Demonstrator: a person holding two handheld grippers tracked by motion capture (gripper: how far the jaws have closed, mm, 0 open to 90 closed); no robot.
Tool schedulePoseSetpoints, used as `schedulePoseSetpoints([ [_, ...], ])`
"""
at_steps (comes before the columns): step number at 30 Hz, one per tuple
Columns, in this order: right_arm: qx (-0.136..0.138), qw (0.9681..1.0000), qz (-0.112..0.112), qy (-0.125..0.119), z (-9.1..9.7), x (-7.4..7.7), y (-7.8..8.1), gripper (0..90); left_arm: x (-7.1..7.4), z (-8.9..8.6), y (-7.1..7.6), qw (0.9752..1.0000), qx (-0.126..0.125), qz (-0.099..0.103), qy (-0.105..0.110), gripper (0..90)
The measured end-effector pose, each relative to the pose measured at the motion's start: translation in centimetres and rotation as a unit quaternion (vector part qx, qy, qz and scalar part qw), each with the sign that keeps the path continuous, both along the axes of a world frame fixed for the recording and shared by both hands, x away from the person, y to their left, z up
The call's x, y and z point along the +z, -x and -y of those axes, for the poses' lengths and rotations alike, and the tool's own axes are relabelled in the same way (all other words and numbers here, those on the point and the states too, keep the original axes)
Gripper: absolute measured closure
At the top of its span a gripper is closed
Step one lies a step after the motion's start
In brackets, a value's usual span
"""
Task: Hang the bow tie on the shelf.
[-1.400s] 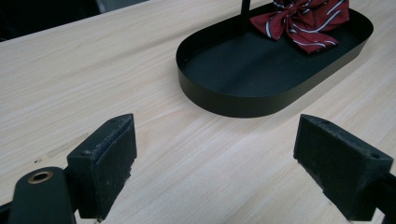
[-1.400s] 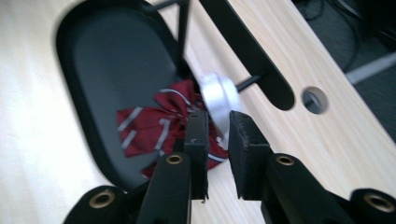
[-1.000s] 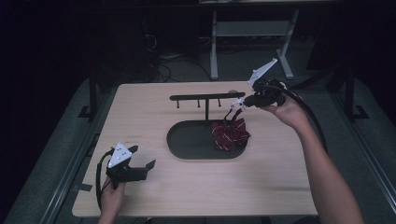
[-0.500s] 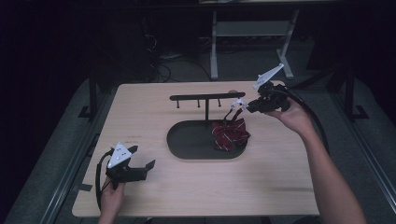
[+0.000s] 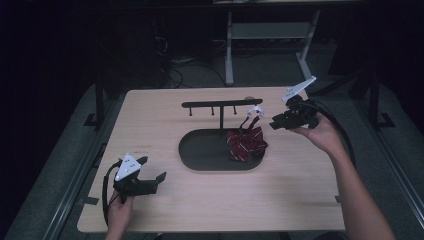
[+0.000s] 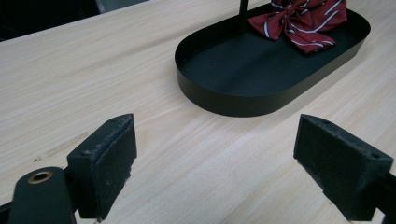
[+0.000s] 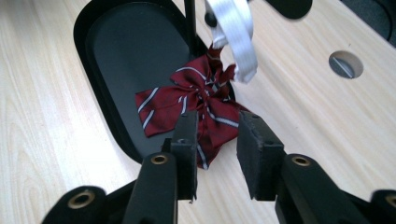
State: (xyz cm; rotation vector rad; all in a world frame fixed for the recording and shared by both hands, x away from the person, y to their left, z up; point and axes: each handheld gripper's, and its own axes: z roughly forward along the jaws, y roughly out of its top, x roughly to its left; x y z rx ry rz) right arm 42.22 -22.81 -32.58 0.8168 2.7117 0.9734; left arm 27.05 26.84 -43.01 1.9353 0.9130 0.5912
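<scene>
Tray: one black oval tray (image 5: 200, 159) is seen on the wooden table (image 5: 300, 190), near its middle; a thin black post rises from it to a crossbar rack (image 5: 221, 105) with small pegs.
Tray contents: one dark red bow tie with pale stripes (image 5: 246, 142) lies at the tray's right end, part of it draped over the rim onto the wood; the rest of the tray floor is bare.
Strap: a white strap (image 7: 236, 32) is looped up from the bow tie toward the rack; its upper end is cut off in the right gripper view.
Left gripper: the left gripper (image 5: 150, 181) is held low at the table's near left corner, well apart from the tray; its jaws are spread wide with nothing between them, as the left gripper view shows (image 6: 215, 172).
Right gripper: the right gripper (image 5: 274, 122) is held above the table just right of the bow tie; its jaws are parted by a narrow gap and grip nothing (image 7: 215, 154).
Hard to make out: the number of pegs cannot be counted surely; the surroundings are dark.
Count: two grippers, one tray, one bow tie, one rack.
</scene>
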Motion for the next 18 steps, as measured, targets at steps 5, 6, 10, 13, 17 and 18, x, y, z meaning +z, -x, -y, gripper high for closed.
schedulePoseSetpoints([
  [5,-0.006,0.9999,-0.006,-0.009,0.6,-0.5,0.2,64.9,-0.1,0.0,-0.1,1.0000,0.001,-0.001,0.000,13.0],
  [6,-0.009,0.9999,-0.009,-0.011,0.8,-0.7,0.3,64.3,-0.1,0.0,-0.1,1.0000,-0.001,-0.001,-0.002,13.0],
  [10,-0.012,0.9997,-0.015,-0.013,1.0,-1.0,0.5,63.5,0.0,0.0,0.0,1.0000,0.001,-0.001,0.000,13.0],
  [13,-0.013,0.9997,-0.019,-0.013,1.2,-1.3,0.6,62.7,-0.1,0.0,-0.1,1.0000,0.001,-0.002,0.000,13.0],
  [17,-0.012,0.9996,-0.018,-0.015,1.3,-1.6,0.7,61.8,-0.1,0.0,0.0,1.0000,0.001,-0.001,0.000,13.0],
  [18,-0.014,0.9996,-0.021,-0.015,1.4,-1.6,0.8,61.7,-0.1,0.0,-0.1,1.0000,0.001,-0.001,0.001,13.0],
])
